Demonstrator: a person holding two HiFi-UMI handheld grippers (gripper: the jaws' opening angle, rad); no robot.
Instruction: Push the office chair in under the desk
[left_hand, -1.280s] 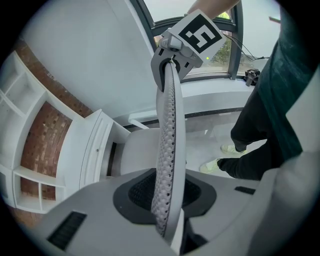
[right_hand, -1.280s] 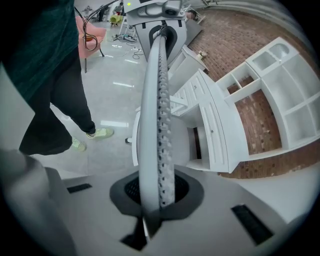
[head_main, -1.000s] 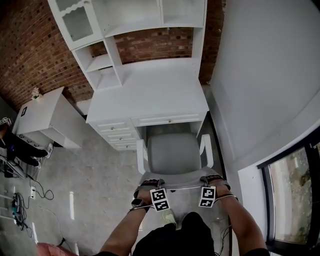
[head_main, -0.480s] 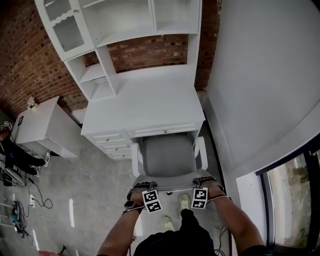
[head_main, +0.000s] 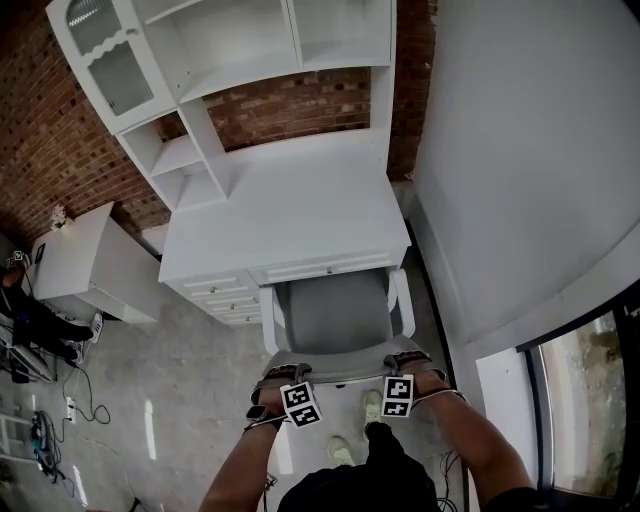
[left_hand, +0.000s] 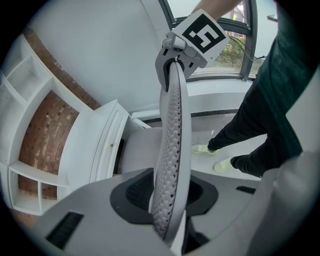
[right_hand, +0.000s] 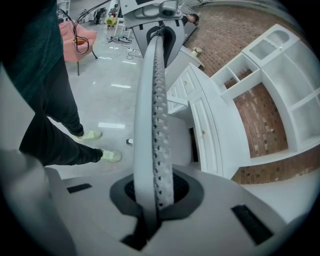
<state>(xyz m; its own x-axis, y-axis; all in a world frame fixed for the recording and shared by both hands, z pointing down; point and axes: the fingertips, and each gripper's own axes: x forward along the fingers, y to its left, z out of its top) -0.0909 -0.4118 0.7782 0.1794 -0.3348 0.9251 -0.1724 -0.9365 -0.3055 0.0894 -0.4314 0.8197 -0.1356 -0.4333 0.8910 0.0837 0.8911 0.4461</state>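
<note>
While both grippers sit on the backrest (head_main: 345, 363) of the office chair (head_main: 335, 312) at lower centre of the head view, the grip itself only reads in the gripper views. Left gripper (left_hand: 167, 195) is clamped on the mesh rim, right gripper (right_hand: 155, 192) likewise. Seat front meets the desk (head_main: 290, 215) front edge (knee gap, right of the drawers (head_main: 228, 290)). Chair base is hidden under the seat. Person's arms are cut off at the bottom edge.

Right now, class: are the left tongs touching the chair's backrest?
Touching. The left gripper view shows the backrest pinched between the left tongs.
</note>
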